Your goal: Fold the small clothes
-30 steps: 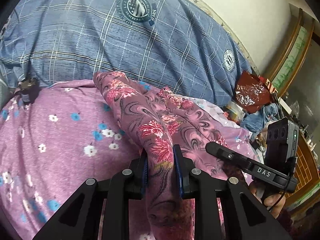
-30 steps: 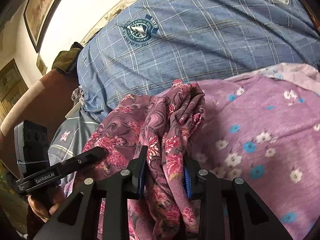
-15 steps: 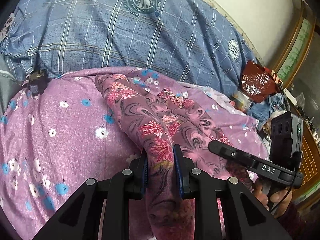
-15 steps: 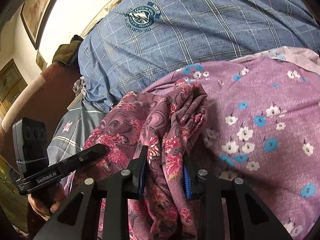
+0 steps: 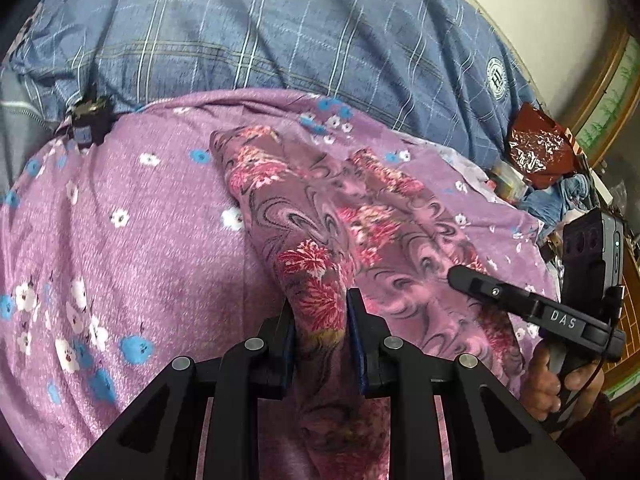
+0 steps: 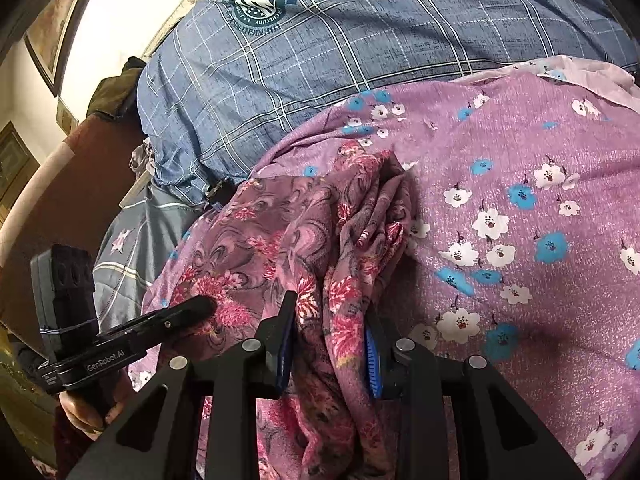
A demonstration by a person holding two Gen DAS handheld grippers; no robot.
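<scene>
Purple bedding printed with white and blue flowers (image 5: 120, 216) (image 6: 540, 200) covers the near surface, and a blue plaid quilt (image 5: 280, 40) (image 6: 360, 40) bulges behind it on the far side. At the far left edge of the purple bedding sits a small dark object (image 5: 90, 120), too blurred to identify. On the bedding lies the maroon floral garment (image 5: 320, 216) (image 6: 280, 248), bunched lengthwise, running from the middle toward the near edge. The left gripper (image 5: 320, 316) has its jaws clamped on the garment's near left part. The right gripper (image 6: 330, 320) likewise pinches a thick gathered fold of the same cloth between its blue pads (image 6: 374, 360). Far right, a red plastic bag (image 5: 540, 144) rests beside clutter.
</scene>
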